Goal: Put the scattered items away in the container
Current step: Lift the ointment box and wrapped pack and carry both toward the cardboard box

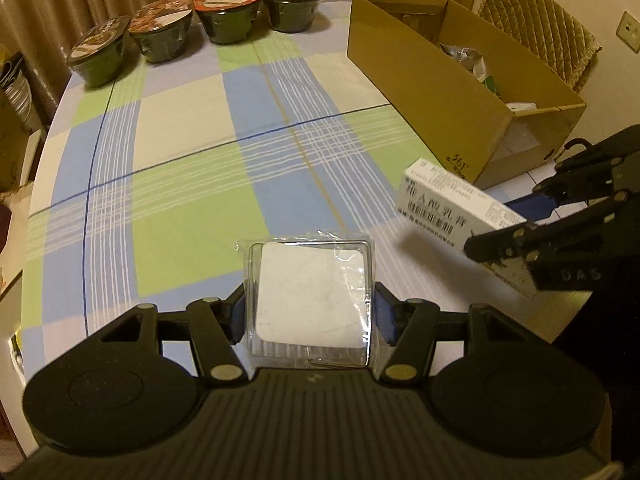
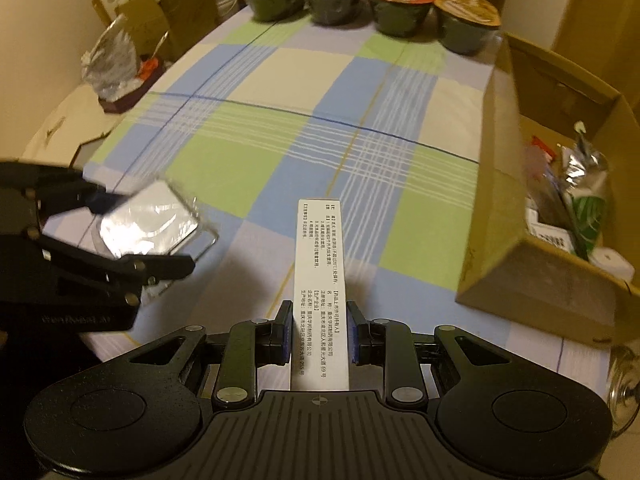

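Observation:
My left gripper (image 1: 311,312) is shut on a clear plastic case (image 1: 312,296) with a white square pad inside, held just above the checked tablecloth. The right wrist view shows that case (image 2: 150,220) at the left, in the left gripper (image 2: 132,236). My right gripper (image 2: 319,338) is shut on a long white medicine box (image 2: 319,280) printed with text, pointing forward over the table. In the left wrist view the same medicine box (image 1: 452,208) sits in the right gripper (image 1: 516,216) at the right. The open cardboard box (image 1: 432,84) stands at the table's right, holding several items.
Several dark instant-noodle bowls (image 1: 168,32) line the table's far edge. The checked tablecloth (image 1: 192,184) covers the table. Inside the cardboard box (image 2: 532,280) lie packets and a small white carton. A foil bag (image 2: 110,64) and paper bags stand beyond the table's left. A glass (image 2: 624,384) sits bottom right.

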{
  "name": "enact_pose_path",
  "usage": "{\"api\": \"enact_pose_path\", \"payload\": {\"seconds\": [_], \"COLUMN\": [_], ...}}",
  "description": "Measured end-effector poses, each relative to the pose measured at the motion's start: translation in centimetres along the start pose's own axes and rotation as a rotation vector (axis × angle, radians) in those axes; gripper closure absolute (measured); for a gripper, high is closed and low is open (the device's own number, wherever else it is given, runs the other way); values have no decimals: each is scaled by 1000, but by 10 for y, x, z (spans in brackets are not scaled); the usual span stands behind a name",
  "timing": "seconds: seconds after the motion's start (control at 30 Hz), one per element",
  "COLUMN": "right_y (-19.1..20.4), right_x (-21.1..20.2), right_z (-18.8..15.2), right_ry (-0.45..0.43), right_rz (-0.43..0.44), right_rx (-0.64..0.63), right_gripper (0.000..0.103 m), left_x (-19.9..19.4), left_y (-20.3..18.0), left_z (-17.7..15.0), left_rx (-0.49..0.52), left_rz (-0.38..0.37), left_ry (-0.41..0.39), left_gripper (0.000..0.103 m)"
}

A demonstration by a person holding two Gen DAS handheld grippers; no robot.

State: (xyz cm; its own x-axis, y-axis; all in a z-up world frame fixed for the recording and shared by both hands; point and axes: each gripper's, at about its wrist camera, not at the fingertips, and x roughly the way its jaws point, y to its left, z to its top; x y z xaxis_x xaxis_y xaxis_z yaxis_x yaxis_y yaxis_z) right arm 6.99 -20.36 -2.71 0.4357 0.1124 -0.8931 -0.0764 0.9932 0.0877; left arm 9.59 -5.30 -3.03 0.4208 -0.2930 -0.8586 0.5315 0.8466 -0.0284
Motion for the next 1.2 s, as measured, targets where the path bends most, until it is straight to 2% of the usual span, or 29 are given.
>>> {"api": "enact_pose_path", "payload": {"seconds": [0.2, 0.67, 0.97, 1.2], "right_y": [-9, -26, -43, -61], "right_x": [-21, -42, -61, -85], "right_z": [-12, -40, -53, -56], "right_ry": [-35, -58, -88, -144], "right_rz": [-2, 6, -16, -42], "right_rx": [34, 122, 179, 227], "right_gripper": [74, 74, 74, 74], "left_x": [-9, -19, -21, -23], "left_y": [-15, -45, -64, -81], "left_z": [-5, -4, 5, 18], "left_rx": [-33, -5, 18, 45], "left_rz": [4, 3, -27, -50], "left_ry": [-2, -16, -31, -49], "left_gripper": [47, 47, 47, 47]}}
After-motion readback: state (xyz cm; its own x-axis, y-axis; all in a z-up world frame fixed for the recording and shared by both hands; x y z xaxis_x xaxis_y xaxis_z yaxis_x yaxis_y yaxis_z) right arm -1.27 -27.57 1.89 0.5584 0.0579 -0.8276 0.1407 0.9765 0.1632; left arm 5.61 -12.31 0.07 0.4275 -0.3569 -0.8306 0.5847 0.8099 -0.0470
